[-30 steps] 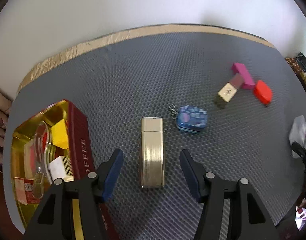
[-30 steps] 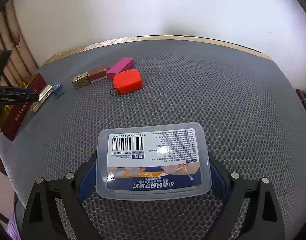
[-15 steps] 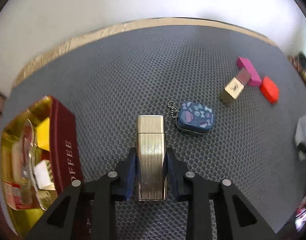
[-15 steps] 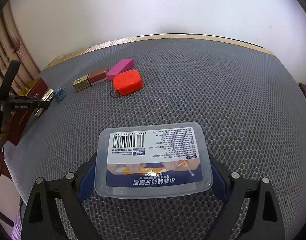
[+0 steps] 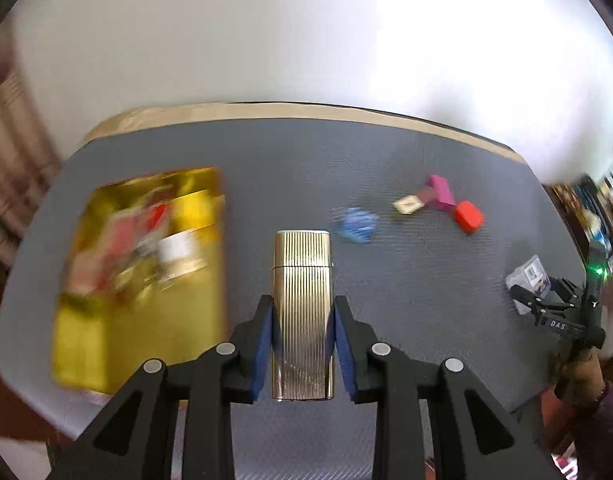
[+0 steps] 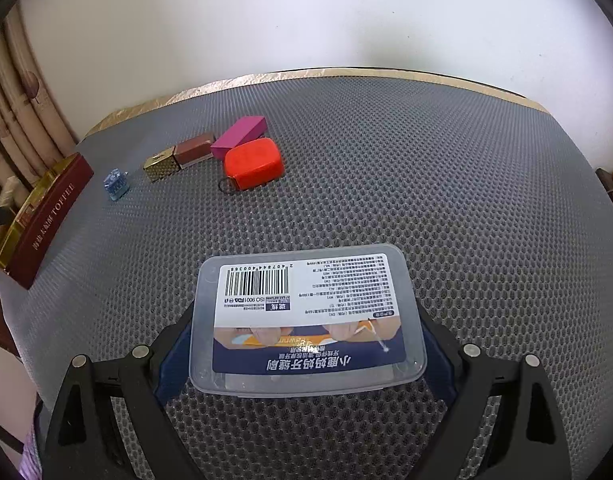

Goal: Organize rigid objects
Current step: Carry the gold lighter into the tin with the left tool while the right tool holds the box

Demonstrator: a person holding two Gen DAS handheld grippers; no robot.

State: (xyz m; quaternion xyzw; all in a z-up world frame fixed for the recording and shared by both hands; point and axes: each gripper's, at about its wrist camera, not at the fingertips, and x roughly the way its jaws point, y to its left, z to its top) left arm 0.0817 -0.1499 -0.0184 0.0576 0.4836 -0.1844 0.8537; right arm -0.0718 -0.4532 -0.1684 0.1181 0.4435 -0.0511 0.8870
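While left claw (image 5: 302, 328) clamps gold case (image 5: 302, 304) lengthwise, right claw (image 6: 306, 344) clamps clear box (image 6: 306, 316).

White wall (image 6: 306, 12), grey mesh tabletop (image 6: 426, 168), perhaps curtains (image 6: 14, 120) left

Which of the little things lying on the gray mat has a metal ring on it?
The red case: a metal ring sticks out at its near corner. The magenta block and gold-capped lipstick beside it show none.
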